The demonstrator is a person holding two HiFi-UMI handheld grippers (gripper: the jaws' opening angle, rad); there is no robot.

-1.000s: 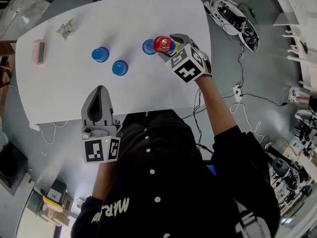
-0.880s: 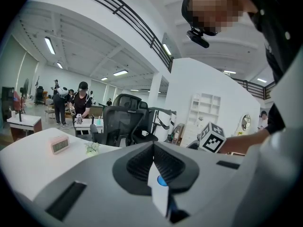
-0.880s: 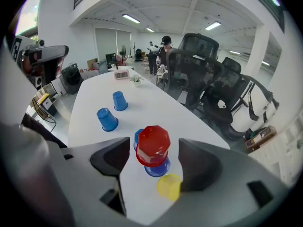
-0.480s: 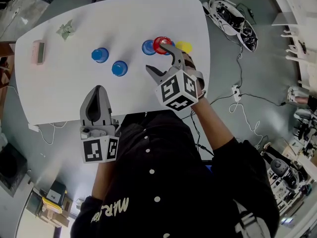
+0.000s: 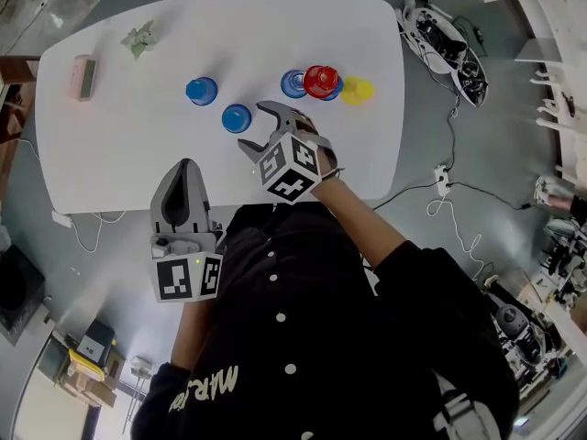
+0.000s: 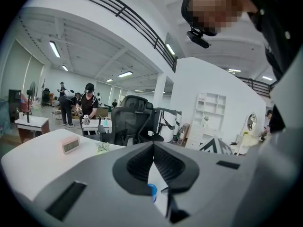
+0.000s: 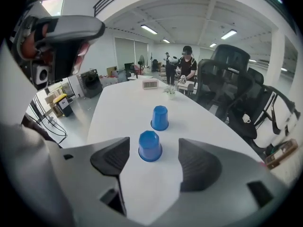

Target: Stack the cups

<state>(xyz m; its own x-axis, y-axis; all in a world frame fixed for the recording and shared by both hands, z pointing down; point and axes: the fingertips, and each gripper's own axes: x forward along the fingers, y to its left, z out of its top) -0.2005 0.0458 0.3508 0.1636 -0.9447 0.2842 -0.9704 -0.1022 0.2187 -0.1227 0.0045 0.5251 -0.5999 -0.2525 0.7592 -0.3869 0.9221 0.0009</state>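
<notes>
Hidden or cut off:
- In the left gripper view, the grey body of my left tool is blocking most of the white oval counter. Only a sliver of blue is showing through the opening under the jaws, and I cannot tell which cup it belongs to.
- In the head view, the upside-down red plastic cup is covering most of the blue cup beneath it, so only an edge of that cup is showing.

Tool state and cup position:
- I am holding the left tool over the counter's near edge, jaws closed together on nothing, well apart from every cup.
- My right tool is standing wide open and empty; its jaws have just been opening.
- The nearer upside-down blue plastic cup is sitting just ahead of the right tool, in line with the gap and touching neither pad. In the head view this cup is lying just left of the jaw tips.
- The farther upside-down blue plastic cup is standing beyond it, apart.
- The red cup's stack, another blue cup just beside it and a yellow plastic cup are sitting to the right of the tool.
</notes>
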